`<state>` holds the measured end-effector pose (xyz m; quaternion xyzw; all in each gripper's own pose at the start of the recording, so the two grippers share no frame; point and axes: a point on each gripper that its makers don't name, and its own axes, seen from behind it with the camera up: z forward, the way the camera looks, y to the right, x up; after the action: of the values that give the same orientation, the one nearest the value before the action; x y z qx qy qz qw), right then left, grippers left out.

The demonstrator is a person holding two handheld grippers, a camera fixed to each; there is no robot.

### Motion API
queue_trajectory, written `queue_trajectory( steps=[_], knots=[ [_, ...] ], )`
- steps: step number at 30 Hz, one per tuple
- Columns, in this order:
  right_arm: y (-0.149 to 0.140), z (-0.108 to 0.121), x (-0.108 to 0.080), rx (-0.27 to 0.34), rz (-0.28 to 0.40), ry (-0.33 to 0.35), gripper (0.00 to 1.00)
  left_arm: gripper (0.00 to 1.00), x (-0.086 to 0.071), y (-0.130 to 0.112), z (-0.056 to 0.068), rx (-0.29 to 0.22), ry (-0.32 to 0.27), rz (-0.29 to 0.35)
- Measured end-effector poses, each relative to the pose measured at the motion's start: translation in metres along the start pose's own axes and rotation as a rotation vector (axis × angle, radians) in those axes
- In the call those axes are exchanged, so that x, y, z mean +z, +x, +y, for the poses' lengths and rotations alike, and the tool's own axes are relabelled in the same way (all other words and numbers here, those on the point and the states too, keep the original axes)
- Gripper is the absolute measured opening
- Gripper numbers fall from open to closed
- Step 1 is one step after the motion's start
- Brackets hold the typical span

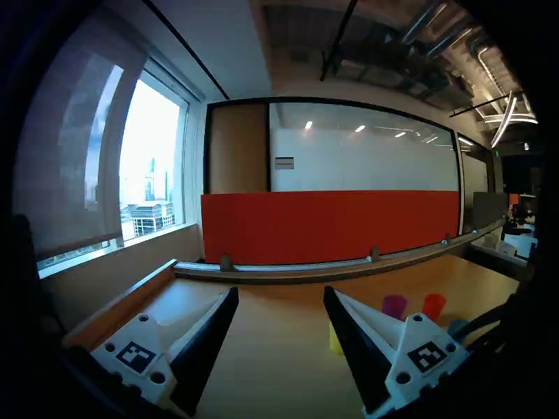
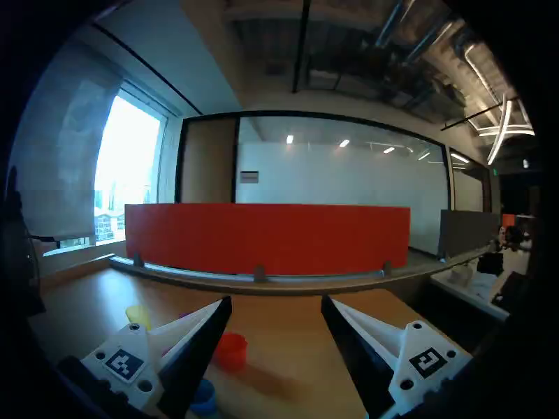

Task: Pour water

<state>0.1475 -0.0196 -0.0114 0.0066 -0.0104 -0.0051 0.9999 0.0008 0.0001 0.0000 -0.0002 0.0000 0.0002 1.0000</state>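
Wooden bench (image 1: 279, 363) runs back to a grey rail (image 1: 293, 268) and a red partition (image 1: 328, 227), with a window (image 1: 150, 174) at the left in the left gripper view. Your left hand-held gripper (image 1: 279, 292) is spread wide, with nothing between its fingers and bare bench ahead of it. A yellow cup (image 1: 335, 341) stands just beside its right finger, partly hidden by it. A purple cup (image 1: 395, 305) and a red cup (image 1: 434, 306) stand side by side farther back on that side, not touching. A blue cup (image 1: 458, 327) shows as a sliver near the red one. Your right hand-held gripper (image 2: 276, 300) is likewise spread and holds nothing. In the right gripper view the red cup (image 2: 230, 349) stands upright at the inner edge of the left finger, the blue cup (image 2: 204, 398) is nearer and lower, and the yellow cup (image 2: 138, 315) lies out beyond that finger. Open bench extends from both grippers to the rail. A raised wooden border (image 1: 119, 307) closes the window side. You cannot tell from either view what any cup contains.
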Motion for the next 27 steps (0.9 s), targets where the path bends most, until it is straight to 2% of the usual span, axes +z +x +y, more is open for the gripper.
queue_trajectory(
  steps=[6,15,21,27],
  knots=[
    [0.034,-0.003,-0.001,0.006,-0.015,0.009,0.99,0.9,-0.001,0.029,0.006,0.024,-0.023,-0.012],
    [0.058,-0.012,0.003,-0.033,-0.035,0.041,0.99,0.9,0.002,0.04,0.023,0.059,-0.078,-0.071],
    [0.056,-0.022,-0.001,-0.043,-0.082,0.084,0.99,0.9,0.0,0.036,0.03,0.073,-0.122,-0.115],
    [0.038,-0.034,-0.006,-0.074,-0.164,0.148,0.99,0.9,-0.002,0.015,0.036,0.073,-0.175,-0.194]
  ],
)
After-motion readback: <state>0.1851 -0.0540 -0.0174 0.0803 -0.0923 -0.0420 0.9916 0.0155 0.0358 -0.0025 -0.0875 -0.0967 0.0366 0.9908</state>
